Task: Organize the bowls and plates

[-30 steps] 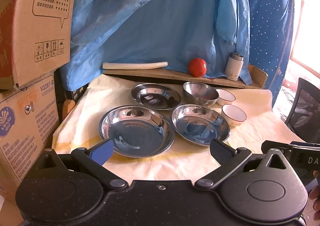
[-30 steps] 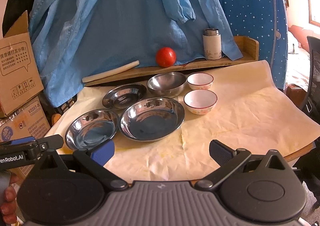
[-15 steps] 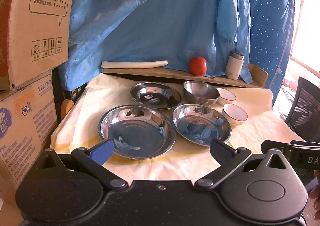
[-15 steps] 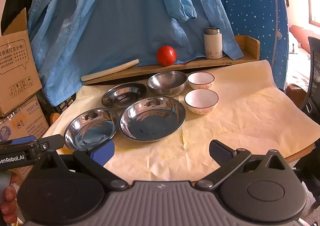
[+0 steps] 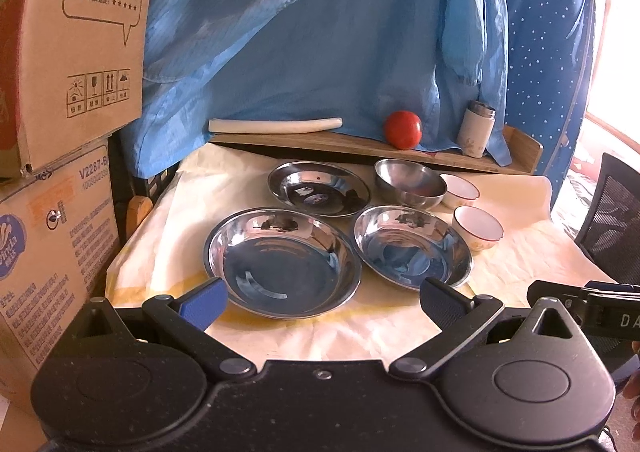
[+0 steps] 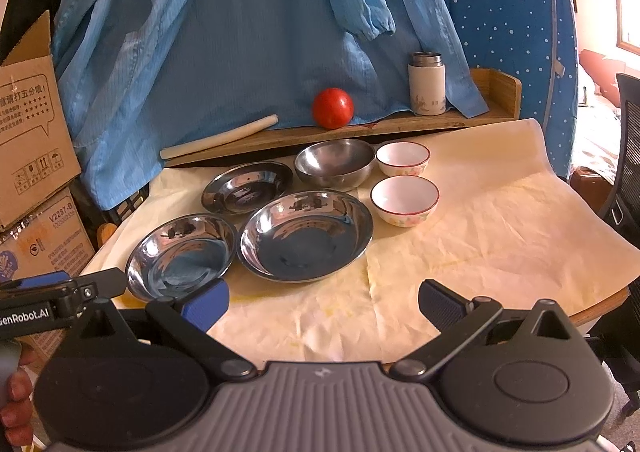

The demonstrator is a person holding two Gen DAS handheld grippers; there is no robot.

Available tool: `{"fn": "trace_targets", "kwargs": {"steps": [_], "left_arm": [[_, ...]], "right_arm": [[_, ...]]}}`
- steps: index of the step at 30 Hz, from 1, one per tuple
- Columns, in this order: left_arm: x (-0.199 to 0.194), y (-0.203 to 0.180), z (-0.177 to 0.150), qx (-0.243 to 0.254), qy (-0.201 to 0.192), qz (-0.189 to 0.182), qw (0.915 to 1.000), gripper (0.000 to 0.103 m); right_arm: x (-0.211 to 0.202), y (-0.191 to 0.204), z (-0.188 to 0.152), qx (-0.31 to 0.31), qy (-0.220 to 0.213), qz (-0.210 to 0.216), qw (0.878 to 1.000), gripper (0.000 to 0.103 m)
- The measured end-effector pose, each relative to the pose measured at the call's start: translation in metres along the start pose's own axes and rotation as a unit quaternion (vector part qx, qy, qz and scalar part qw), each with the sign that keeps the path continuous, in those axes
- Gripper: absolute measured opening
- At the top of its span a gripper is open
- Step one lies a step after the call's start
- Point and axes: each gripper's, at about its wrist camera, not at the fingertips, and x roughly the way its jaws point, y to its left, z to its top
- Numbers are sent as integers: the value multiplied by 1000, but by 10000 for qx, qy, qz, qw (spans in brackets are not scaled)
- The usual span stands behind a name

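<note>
Three steel plates lie on the paper-covered table: one near left (image 5: 282, 264), one near right (image 5: 414, 246), one behind (image 5: 318, 188). A steel bowl (image 5: 410, 182) stands at the back, with two red-rimmed white bowls (image 5: 459, 188) (image 5: 478, 226) to its right. My left gripper (image 5: 322, 298) hangs open short of the near-left plate and holds nothing. My right gripper (image 6: 323, 302) is open over the table's front edge, empty, with the nearest plate (image 6: 306, 234) ahead of it and the front white bowl (image 6: 404, 200) beyond.
A wooden shelf (image 6: 400, 122) at the back carries a tomato (image 6: 333, 108), a white flask (image 6: 427, 84) and a pale rolling pin (image 6: 220, 136). Blue cloth hangs behind. Cardboard boxes (image 5: 68, 52) are stacked at the left. A mesh chair (image 5: 616, 212) stands at the right.
Both grippers have drifted slightly, and both have stayed open. Nothing on the table has moved.
</note>
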Motion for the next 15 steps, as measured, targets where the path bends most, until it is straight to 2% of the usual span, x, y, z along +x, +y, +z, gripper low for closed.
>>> {"fn": "trace_targets", "kwargs": {"steps": [15], "left_arm": [[6, 3, 1, -14, 47, -74, 10000, 102]], "right_arm": [[6, 1, 0, -2, 94, -40, 9999, 103]]}}
